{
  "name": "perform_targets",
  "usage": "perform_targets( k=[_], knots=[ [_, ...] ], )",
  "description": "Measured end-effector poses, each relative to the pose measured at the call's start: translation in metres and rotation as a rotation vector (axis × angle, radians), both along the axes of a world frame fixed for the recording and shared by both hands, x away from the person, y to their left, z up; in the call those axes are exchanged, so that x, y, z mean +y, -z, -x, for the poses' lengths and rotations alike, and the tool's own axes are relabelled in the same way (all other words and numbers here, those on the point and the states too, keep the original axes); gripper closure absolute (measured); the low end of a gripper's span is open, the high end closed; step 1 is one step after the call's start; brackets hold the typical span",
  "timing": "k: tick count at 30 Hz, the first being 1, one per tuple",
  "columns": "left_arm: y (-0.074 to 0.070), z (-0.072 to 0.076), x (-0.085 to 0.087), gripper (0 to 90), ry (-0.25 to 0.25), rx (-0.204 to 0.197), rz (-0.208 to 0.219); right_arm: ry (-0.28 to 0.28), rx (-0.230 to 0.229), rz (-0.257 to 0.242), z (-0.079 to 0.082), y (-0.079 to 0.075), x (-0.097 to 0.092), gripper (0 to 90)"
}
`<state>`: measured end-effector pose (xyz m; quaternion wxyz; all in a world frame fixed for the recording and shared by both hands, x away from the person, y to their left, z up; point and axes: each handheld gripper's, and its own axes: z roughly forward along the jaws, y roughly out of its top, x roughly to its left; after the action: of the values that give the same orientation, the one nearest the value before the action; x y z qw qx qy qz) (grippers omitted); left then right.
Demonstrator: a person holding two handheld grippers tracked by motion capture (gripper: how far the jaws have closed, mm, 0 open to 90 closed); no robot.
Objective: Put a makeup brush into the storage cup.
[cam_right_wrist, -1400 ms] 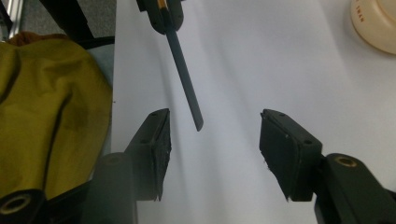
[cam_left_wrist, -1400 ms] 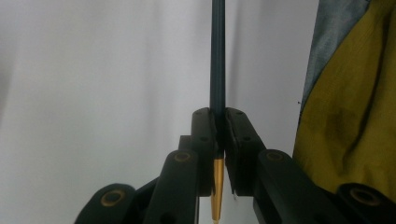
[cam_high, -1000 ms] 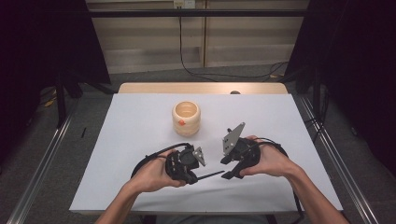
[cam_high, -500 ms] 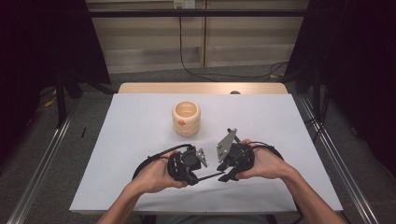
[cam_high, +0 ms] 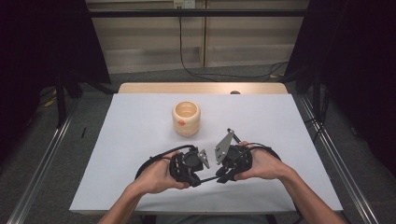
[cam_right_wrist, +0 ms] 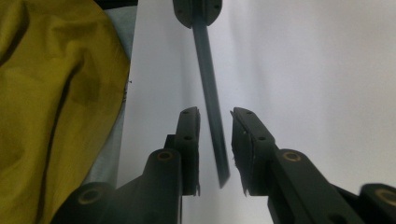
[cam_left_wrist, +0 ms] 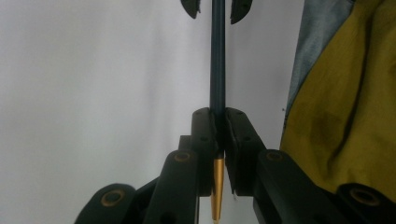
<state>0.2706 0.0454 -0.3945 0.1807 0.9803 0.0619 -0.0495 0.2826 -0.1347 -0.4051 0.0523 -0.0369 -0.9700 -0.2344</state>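
A slim dark teal pen with a gold end runs level between the two grippers near the table's front edge. My left gripper is shut on the pen's gold end, and in the high view it sits in the person's left hand. My right gripper faces it with the pen's other end between its jaws. Those jaws have just been closing, and a narrow gap still shows on each side of the pen. The right hand holds this gripper just right of the left one.
A round wooden cup with a red mark stands on the white table behind the grippers. The person's yellow and grey clothing lies past the front edge. Black cables loop beside both hands.
The right hand has drifted a little left, toward the left gripper, bringing its jaws around the pen's end. The left hand and the cup have stayed put.
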Motion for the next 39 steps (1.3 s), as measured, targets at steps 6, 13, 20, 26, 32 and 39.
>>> perform_targets(
  k=[6,13,20,26,32,39],
  knots=[
    [0.001,0.001,-0.001,82.9,-0.008,-0.009,0.004,-0.006,0.020,0.002,-0.001,0.003,0.001,81.9],
    [0.001,0.001,0.002,82.2,0.000,-0.016,0.007,-0.017,0.028,-0.004,0.001,0.003,0.002,85.0],
    [0.002,0.000,0.004,81.0,0.014,-0.016,0.027,-0.021,0.039,-0.007,0.001,0.005,0.003,85.4],
    [-0.001,-0.001,0.007,74.1,0.009,-0.032,0.063,-0.004,0.037,-0.024,0.000,0.003,-0.001,85.5],
    [-0.002,-0.004,0.011,60.4,-0.008,-0.054,0.100,0.006,0.022,-0.036,-0.002,0.002,-0.005,85.5],
    [-0.004,-0.008,0.016,26.9,-0.067,-0.078,0.139,0.009,0.023,-0.046,-0.001,0.002,-0.007,85.4]
  ],
)
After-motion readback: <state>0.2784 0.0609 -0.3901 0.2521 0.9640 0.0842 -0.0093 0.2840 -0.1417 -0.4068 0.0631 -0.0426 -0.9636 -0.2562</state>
